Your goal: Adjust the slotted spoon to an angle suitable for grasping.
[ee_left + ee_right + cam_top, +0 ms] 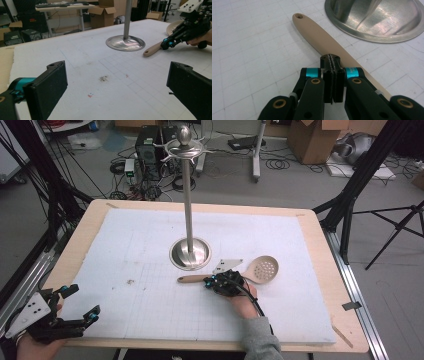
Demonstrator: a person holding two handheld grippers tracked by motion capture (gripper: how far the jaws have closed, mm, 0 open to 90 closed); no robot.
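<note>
Obj: slotted spoon (235, 274), tan/beige, 1 piece. Long flat handle w/ small hang hole at the free end (299, 16); round shallow bowl w/ many small holes (265, 268). Lies flat on the mat, handle end pointing to table-left, bowl to table-right.

Surface: white foam mat (150, 250) w/ faint pencil grid, laid on a light wood table (320, 250). A few small dirt/ink marks on the mat, the darkest near front-left (131, 282). Steel utensil stand (189, 200): round dished base (374, 17), thin upright pole, hook ring + knob at top. Base sits just behind the spoon handle, close but not touching as far as I can see. Room: grey floor, cables, a PC tower, cardboard boxes, black tripod legs and frame rails on both sides.

My right gripper (218, 281): jaws fully closed, pads face to face in the right gripper view (332, 65), nothing between them. The closed tips sit directly over the handle at about mid-length, pointing down at it; contact vs. just above, cannot tell. Handle runs diagonally under the tips, hole end beyond them, bowl end back under my hand. No grip on the spoon.

My left gripper (82, 304): at front-left edge of the table, jaws wide apart, empty; bare mat between the 2 pads (50, 85). Well apart from the spoon, which I see far off to the right in the left gripper view (152, 49).
</note>
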